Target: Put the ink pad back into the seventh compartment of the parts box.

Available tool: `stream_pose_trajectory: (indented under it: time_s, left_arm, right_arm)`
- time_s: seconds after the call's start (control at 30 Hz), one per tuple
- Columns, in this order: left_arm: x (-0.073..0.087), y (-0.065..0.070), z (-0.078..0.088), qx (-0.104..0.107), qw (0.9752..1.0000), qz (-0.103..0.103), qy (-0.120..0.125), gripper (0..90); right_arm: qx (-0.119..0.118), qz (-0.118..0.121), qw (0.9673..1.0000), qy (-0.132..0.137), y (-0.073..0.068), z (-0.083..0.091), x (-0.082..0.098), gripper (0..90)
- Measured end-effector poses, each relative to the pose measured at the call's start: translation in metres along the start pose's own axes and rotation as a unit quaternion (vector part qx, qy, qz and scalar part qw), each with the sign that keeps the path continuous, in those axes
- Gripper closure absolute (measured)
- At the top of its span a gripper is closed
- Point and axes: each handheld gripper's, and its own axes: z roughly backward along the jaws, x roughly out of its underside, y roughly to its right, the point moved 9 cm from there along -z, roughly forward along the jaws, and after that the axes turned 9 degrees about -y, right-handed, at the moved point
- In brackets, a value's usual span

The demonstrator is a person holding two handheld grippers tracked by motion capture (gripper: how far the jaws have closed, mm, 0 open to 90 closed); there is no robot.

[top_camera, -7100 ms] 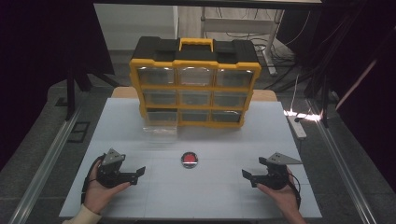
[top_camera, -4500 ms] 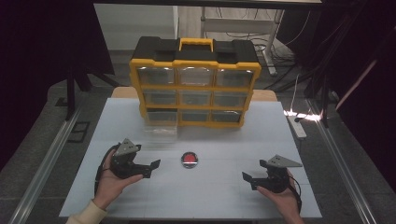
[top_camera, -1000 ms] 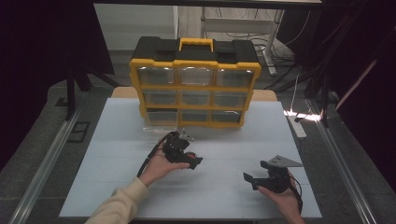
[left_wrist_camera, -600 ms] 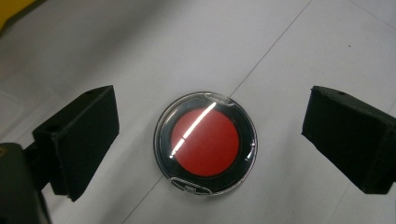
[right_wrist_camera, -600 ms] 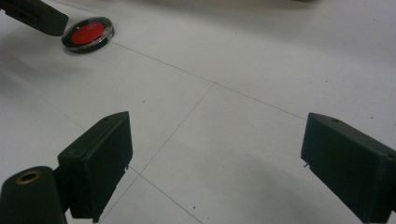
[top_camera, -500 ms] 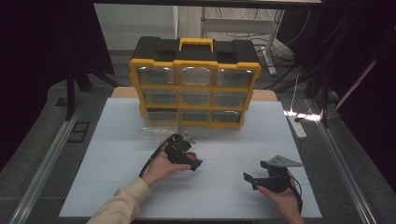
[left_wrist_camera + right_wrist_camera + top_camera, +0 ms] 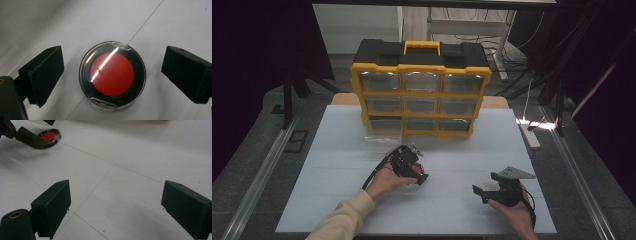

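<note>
Hovering over the round red-lidded container, the left gripper had its jaws wide apart, one on each side of it, neither touching. The container lay flat on the white desk, near the middle, in front of the yellow drawer organizer. Its clear cover and red disc faced straight up into the left gripper view.

Step in hand looked like the pre-grasp line-up. The jaws already bracketed the rim, roughly centred.

Next move, as I judged it, called for dropping until the jaws flanked the side wall, then closing evenly. It's low and round, so a high pinch would likely slip off the rim.

The right gripper sat idle well to the right, jaws apart over bare desk.
</note>
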Motion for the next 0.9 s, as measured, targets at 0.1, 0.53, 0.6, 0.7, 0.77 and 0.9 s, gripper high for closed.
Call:
stream_pose_trajectory:
  time_s: [0.1, 0.53, 0.6, 0.7, 0.77, 0.9]
  left_arm:
    - [0.0006, 0.0000, -0.0013, -0.003, 1.0000, -0.003, -0.003, 6.6]
    - [0.0032, 0.0003, -0.0053, -0.006, 0.9999, -0.009, -0.012, 13.4]
    - [0.0030, 0.0011, -0.0046, -0.004, 0.9999, -0.011, -0.011, 18.2]
    - [0.0028, 0.0012, -0.0023, -0.004, 0.9999, -0.014, -0.006, 26.6]
    - [0.0028, 0.0003, -0.0018, -0.004, 0.9999, -0.015, -0.005, 30.0]
    - [0.0028, 0.0005, -0.0015, -0.004, 0.9999, -0.012, -0.005, 30.2]
  right_arm:
    - [0.001, 0.001, 1.0000, 0.001, -0.0004, 0.0005, -0.0001, 9.3]
    - [0.003, 0.000, 1.0000, 0.003, 0.0007, 0.0017, -0.0002, 9.2]
    - [0.003, -0.001, 1.0000, 0.003, 0.0009, 0.0019, -0.0003, 9.3]
    - [0.004, 0.000, 1.0000, 0.005, 0.0007, 0.0019, -0.0007, 9.4]
    - [0.004, 0.000, 1.0000, 0.004, 0.0006, 0.0017, -0.0006, 9.4]
    - [0.005, 0.000, 1.0000, 0.005, 0.0009, 0.0019, -0.0007, 9.4]
